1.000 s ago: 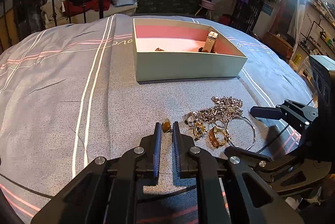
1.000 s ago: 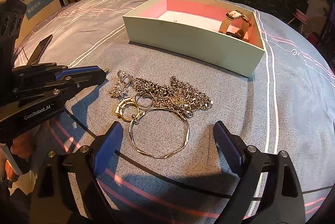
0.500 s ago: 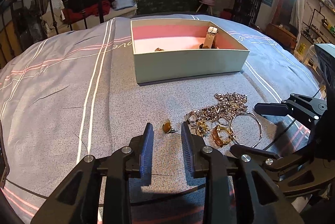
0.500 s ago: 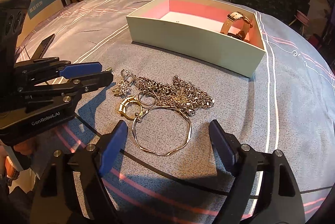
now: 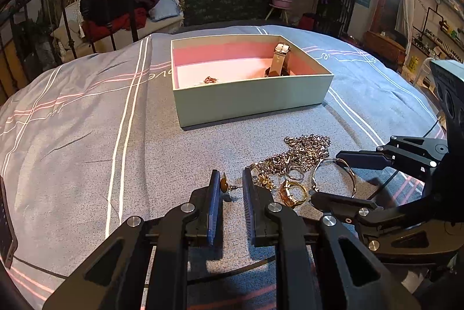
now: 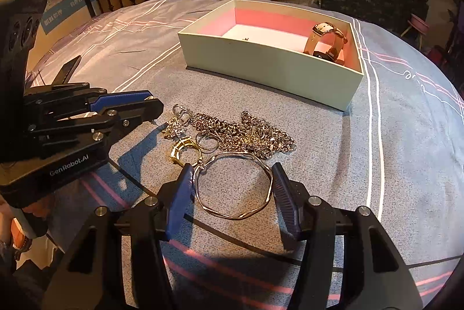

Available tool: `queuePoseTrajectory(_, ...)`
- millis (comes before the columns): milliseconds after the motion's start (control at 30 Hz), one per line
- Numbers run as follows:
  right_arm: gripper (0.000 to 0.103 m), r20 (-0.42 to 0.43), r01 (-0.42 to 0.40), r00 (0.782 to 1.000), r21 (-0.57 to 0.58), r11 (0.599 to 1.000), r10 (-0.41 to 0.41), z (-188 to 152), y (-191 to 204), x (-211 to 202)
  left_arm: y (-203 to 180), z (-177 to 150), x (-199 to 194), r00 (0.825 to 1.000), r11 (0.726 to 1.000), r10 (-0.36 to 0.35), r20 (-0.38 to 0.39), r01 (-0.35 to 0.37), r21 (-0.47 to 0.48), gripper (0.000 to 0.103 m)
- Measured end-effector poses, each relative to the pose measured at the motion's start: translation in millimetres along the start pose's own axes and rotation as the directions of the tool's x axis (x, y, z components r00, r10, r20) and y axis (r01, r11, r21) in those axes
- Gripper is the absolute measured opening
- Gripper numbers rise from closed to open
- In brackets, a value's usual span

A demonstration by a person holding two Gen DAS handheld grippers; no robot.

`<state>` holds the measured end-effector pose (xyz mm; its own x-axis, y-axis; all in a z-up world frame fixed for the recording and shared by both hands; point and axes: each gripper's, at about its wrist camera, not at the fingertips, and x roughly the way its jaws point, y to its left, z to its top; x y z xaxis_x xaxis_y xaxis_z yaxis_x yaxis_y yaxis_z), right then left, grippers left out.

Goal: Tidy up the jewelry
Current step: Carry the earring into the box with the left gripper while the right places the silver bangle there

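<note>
Already a watch point(image 5: 280, 60) is sitting in the box point(image 5: 249, 101). The left gripper point(image 5: 230, 185) is closing around an earring point(image 5: 224, 184), the right gripper point(image 6: 233, 188) around a bangle point(image 6: 235, 185), neither pinched yet; chains point(image 6: 246, 133) are still waiting.

One open box point(image 5: 252, 95) sits far across the bedspread, with one watch point(image 5: 279, 60) and one small trinket point(image 5: 210, 80) inside. Nearer, one stud earring point(image 5: 224, 184) lies left of a pile: one bangle point(image 6: 235, 188), two rings point(image 6: 185, 152) point(image 6: 206, 140), one tangle of chains point(image 6: 249, 133), its strands uncountable.
</note>
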<state>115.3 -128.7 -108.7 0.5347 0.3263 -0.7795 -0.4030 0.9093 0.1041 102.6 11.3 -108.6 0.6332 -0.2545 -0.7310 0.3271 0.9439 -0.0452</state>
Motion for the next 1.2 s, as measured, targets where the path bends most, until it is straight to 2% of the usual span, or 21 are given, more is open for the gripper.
queuePoseTrajectory(267,0.056,0.036,0.000,0.999,0.000,1.000,0.000,-7,-1,-20,4,2,-7,0.999,0.997,-0.049,0.008,0.049,-0.058,0.015)
queuePoseTrajectory(800,0.056,0.024,-0.009,1.000,0.021,1.000,0.008,-8,-7,-14,-3,2,-1,0.997,0.995,-0.067,-0.021,0.066,-0.076,0.016)
queuePoseTrajectory(967,0.056,0.097,0.000,0.995,0.010,1.000,-0.001,16,-11,-31,1,24,-9,0.998,0.995,-0.063,0.027,0.065,-0.081,0.016)
queuePoseTrajectory(1200,0.056,0.248,0.055,0.967,0.017,0.998,-0.058,79,-29,-56,9,92,-23,0.992,0.995,-0.007,0.126,0.020,-0.102,0.016)
